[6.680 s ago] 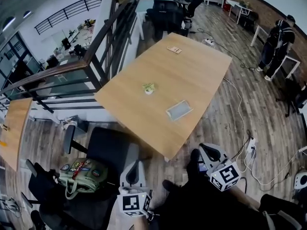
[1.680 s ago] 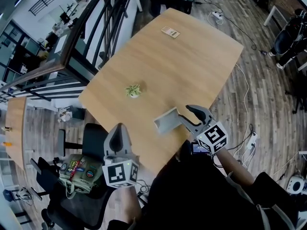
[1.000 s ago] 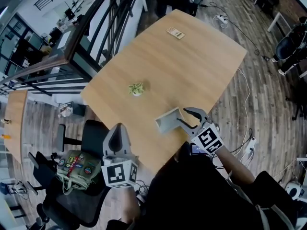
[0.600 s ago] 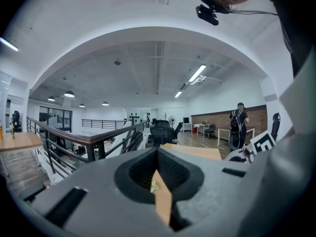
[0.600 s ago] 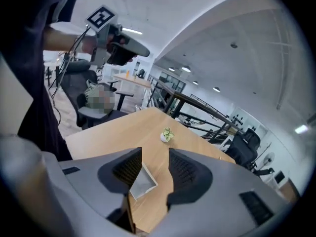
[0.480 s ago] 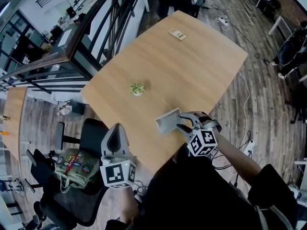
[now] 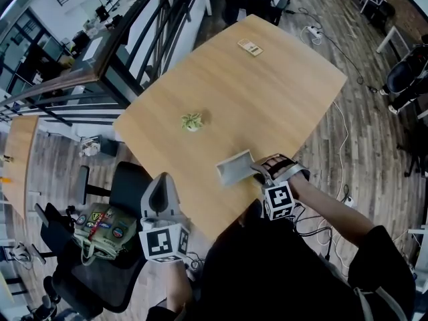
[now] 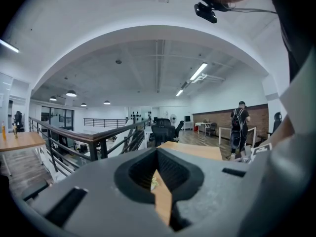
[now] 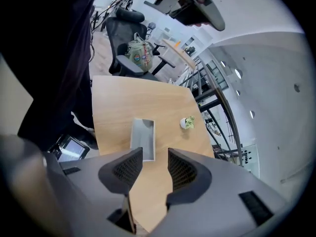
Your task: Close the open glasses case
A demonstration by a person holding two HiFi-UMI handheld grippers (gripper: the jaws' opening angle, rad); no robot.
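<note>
Head view: the grey glasses case [image 7: 235, 168] lies open at the lower centre of the frame, near the edge of the table [image 7: 267, 92].
The right gripper [image 7: 262, 171] hovers just beside it, its jaws apart and closing with only bare wood between them. The left gripper [image 7: 162, 179] hangs beyond the table edge, jaws pressed together and empty. The case looks like a light, stiff, smooth rectangular shell. It will probably slide on the pale wood, so pressing down the free edge of the raised lid seems best.

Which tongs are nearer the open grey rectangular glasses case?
Right. The right tongs hover beside the grey rectangular glasses case, jaws closing, nothing between them; the left tongs hang off the wooden table.
</note>
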